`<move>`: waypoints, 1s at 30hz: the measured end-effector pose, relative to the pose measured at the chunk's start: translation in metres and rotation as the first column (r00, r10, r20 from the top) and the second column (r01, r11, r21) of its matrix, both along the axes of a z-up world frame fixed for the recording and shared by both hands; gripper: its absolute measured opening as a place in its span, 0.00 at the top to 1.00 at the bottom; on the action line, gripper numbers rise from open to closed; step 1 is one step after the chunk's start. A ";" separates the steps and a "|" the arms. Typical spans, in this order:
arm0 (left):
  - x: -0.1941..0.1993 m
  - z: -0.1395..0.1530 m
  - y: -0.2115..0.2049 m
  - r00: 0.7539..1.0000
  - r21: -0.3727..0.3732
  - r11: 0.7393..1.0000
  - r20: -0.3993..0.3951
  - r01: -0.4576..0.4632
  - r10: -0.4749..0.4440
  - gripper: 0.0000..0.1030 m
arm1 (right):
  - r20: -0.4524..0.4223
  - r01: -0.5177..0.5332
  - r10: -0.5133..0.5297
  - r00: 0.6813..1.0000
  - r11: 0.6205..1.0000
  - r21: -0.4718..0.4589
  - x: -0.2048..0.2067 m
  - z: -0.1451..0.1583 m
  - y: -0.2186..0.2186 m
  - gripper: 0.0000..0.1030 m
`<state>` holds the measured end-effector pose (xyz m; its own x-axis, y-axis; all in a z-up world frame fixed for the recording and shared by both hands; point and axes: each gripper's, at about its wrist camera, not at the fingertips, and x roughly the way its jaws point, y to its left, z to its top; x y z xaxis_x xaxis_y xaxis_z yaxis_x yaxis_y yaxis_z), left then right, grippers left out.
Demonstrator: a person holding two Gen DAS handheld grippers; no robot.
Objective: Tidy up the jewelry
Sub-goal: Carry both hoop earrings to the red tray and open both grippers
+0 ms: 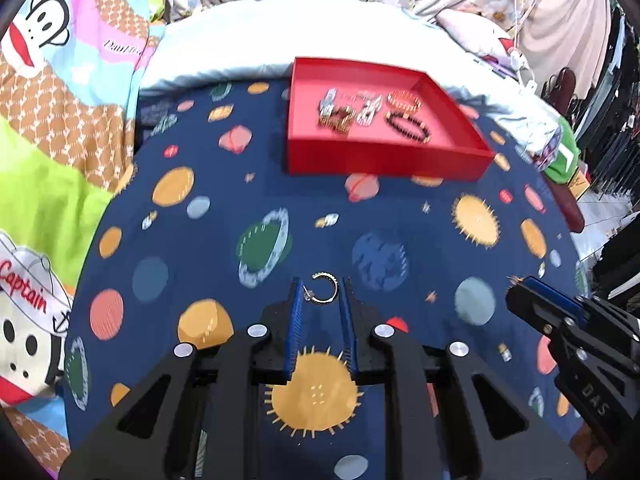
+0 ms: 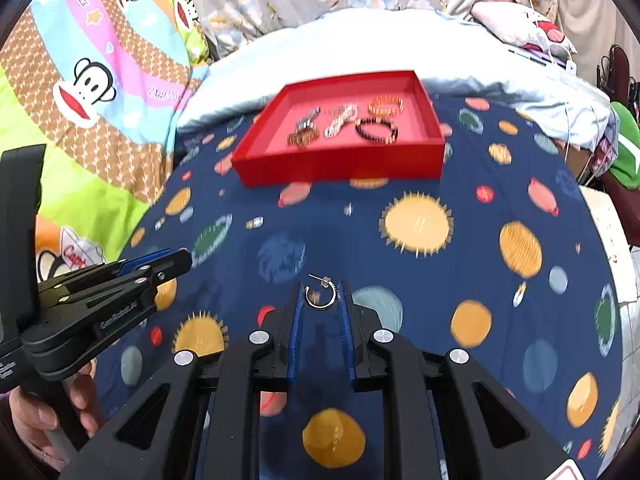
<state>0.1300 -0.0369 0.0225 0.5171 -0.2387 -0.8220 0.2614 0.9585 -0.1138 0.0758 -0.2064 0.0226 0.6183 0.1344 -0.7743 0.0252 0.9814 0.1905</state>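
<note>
A red tray (image 1: 384,160) (image 2: 340,164) stands at the far side of the planet-print cloth. It holds a black bead bracelet (image 1: 408,126) (image 2: 377,129), an orange bead bracelet (image 1: 404,100) (image 2: 386,106) and several other pieces. My left gripper (image 1: 322,290) is shut on a gold hoop earring (image 1: 325,289), held above the cloth. My right gripper (image 2: 322,294) is shut on a silver hoop earring (image 2: 320,295). Each gripper also shows in the other's view, the right one in the left wrist view (image 1: 520,286) and the left one in the right wrist view (image 2: 176,258).
A dark blue cloth with planets (image 1: 280,240) (image 2: 440,280) covers the surface. A cartoon monkey blanket (image 1: 52,120) (image 2: 92,92) lies to the left. White bedding (image 1: 320,32) is behind the tray. Dark objects (image 1: 616,120) are at the right edge.
</note>
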 end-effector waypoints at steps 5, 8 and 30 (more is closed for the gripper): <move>0.023 0.024 -0.006 0.999 -0.032 0.999 0.040 0.015 -0.013 0.83 | 0.046 0.007 -0.007 0.999 1.000 0.005 0.029 0.021 -0.013 0.85; 0.046 0.039 -0.013 0.997 -0.050 0.999 0.070 0.019 -0.016 0.83 | 0.071 0.013 -0.013 0.997 1.000 -0.006 0.050 0.032 -0.020 0.85; 0.271 0.028 -0.079 0.998 -0.060 0.998 0.064 0.007 -0.003 0.83 | 0.033 0.024 -0.023 0.999 1.000 -0.016 0.279 0.012 -0.053 0.85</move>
<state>0.4012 -0.1158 0.0504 0.5672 -0.2892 -0.7712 0.2746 0.9492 -0.1539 0.3549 -0.2598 0.0343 0.6465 0.1065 -0.7555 0.0425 0.9836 0.1750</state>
